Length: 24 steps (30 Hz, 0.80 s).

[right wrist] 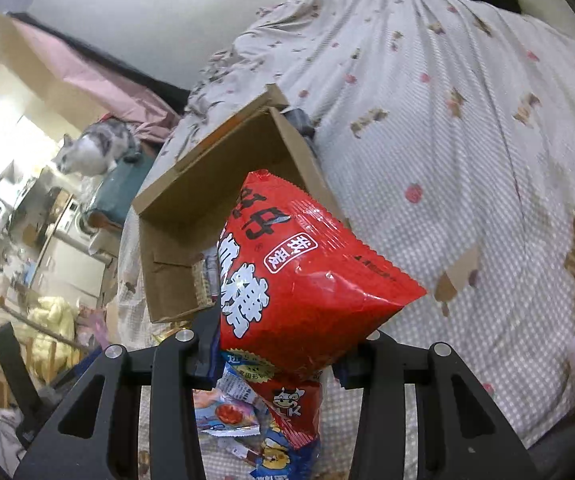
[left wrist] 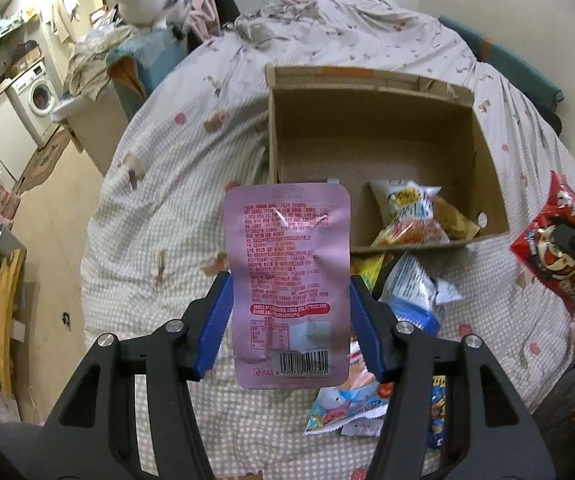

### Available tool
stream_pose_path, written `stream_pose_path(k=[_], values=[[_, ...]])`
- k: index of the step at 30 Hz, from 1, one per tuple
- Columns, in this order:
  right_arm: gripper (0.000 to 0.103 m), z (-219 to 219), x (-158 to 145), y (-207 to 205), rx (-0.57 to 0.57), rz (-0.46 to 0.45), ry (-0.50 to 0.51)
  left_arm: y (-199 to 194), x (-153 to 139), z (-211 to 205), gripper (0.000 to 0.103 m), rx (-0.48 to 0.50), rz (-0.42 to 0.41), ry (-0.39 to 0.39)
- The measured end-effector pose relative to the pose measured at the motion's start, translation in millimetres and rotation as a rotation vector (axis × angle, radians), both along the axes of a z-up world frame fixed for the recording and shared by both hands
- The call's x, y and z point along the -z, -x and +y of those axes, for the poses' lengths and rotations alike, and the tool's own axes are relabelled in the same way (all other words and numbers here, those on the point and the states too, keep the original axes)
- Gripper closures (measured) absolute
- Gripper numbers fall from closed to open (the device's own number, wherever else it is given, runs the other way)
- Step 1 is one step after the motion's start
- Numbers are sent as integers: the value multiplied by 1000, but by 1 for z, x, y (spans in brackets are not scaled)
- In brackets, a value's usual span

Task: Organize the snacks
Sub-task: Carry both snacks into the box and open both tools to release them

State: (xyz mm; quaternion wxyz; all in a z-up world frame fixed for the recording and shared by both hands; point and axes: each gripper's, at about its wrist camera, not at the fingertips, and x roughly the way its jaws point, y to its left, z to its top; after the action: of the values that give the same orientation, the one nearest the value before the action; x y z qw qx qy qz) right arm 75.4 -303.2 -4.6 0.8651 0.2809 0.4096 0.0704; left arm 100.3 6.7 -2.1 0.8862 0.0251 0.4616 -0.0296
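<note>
Two glossy packets held above the quilted bed
Left gripper (left wrist: 290, 316) jaws pinch a flat pink pouch (left wrist: 289, 264); right gripper (right wrist: 279, 354) jaws pinch a crinkly red bag (right wrist: 307, 280); open cardboard box (left wrist: 487, 168) beyond.

Even, soft indoor light, moderately bright; no hard shadows. Left wrist view sharp at centre, glare crease on pink pouch (left wrist: 287, 284). Right wrist view smeared by motion blur, worst at left; bright washed-out patch upper left; specular glints on red bag (right wrist: 307, 276). Strong fisheye bending, dark vignette in corners.

Pink pouch (left wrist: 289, 280) between left tongs (left wrist: 290, 316)
</note>
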Motion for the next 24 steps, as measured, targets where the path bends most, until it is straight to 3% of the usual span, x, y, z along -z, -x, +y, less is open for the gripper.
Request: stream_pose_path(k=[11,24], values=[[60,13,-19,-55,-89,-73,31,-58,-28,-16,50,12,-41,30],[60,5,15,-123,-127,29,-16,-113,-3,-43,50,25,5,9]])
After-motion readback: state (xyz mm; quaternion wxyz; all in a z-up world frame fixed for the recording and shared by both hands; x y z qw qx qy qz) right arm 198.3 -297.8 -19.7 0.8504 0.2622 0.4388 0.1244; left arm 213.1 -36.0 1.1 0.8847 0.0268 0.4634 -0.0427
